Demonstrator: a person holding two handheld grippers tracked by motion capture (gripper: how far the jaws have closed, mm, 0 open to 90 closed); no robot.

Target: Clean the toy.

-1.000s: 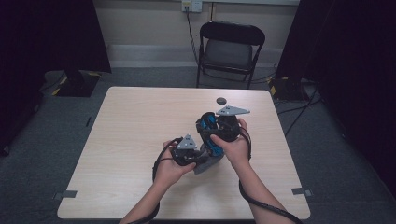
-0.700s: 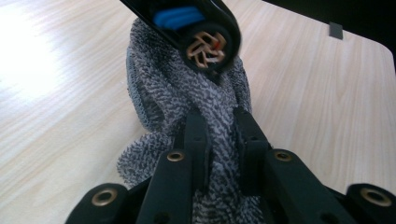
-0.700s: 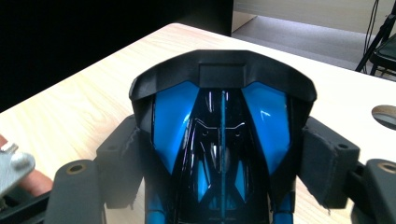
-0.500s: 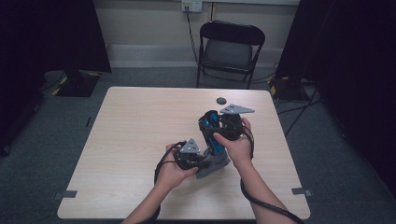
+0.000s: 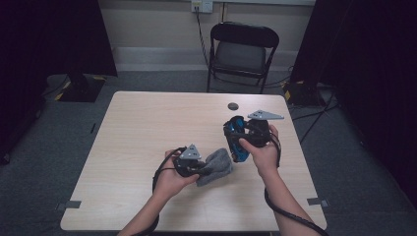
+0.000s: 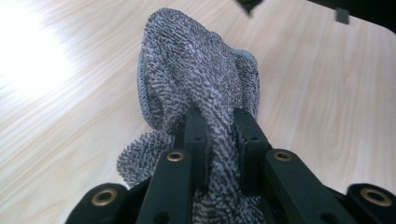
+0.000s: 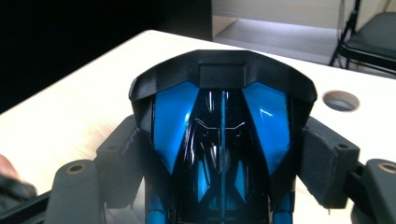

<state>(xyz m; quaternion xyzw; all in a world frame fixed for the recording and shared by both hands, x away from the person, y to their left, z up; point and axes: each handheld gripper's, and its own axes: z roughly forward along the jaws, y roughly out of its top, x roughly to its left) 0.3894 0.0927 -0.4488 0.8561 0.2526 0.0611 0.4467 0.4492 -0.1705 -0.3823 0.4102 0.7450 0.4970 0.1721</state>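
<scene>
A grey knitted cloth (image 5: 215,166) (image 6: 196,88) lies bunched on the table in front of the person, with my left gripper (image 5: 199,167) (image 6: 219,140) shut on a fold of it. A glossy blue and black toy car (image 5: 237,137) (image 7: 222,140) is held up off the table, to the right of the cloth. My right gripper (image 5: 246,135) (image 7: 219,163) is shut on it, one jaw pressing each side of its body. The car and the cloth stand slightly apart.
The wooden table (image 5: 142,128) has a round cable hole (image 5: 233,105) (image 7: 341,101) near its far edge. A black folding chair (image 5: 241,54) stands beyond the table. Dark curtains hang on both sides of the room.
My left gripper has slid the cloth down and left along the table, away from the car. My right gripper has lifted the car slightly to the right.
</scene>
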